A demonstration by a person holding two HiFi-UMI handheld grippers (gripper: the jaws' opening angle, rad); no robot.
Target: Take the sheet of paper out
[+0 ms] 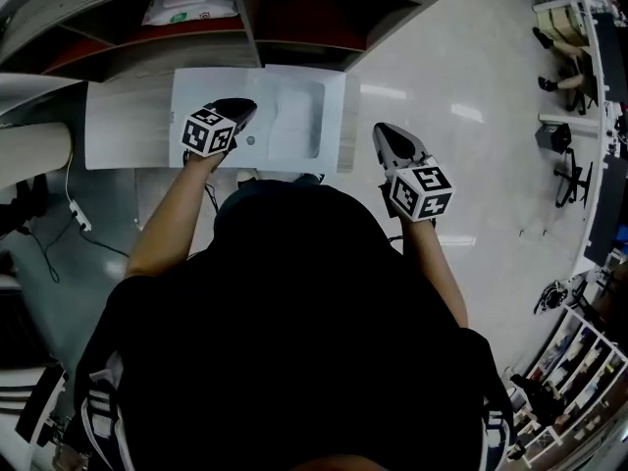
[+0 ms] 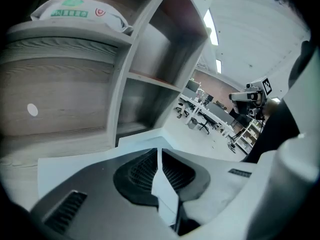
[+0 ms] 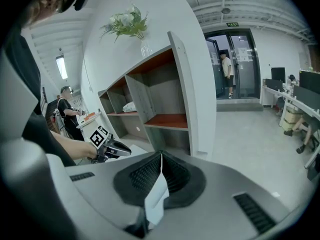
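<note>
A white sheet in a clear sleeve [image 1: 294,121] lies flat on the pale wood desk [image 1: 123,126] in front of the shelf unit. Its near edge also shows in the left gripper view, sheet [image 2: 75,163]. My left gripper [image 1: 245,109] hovers over the sheet's left part, jaws shut with nothing from the desk between them; up close the left gripper [image 2: 159,156] shows its jaws meeting in a line. My right gripper [image 1: 385,133] is off the desk's right edge, over the floor. The right gripper [image 3: 161,159] is shut and empty, and its view catches the left gripper [image 3: 112,148].
An open shelf unit [image 1: 294,27] stands behind the desk, with a white pack [image 1: 189,3] in one compartment. A vase of flowers [image 3: 131,24] tops the shelf. A white cable [image 1: 78,214] lies on the floor at left. People stand far off by glass doors [image 3: 227,74].
</note>
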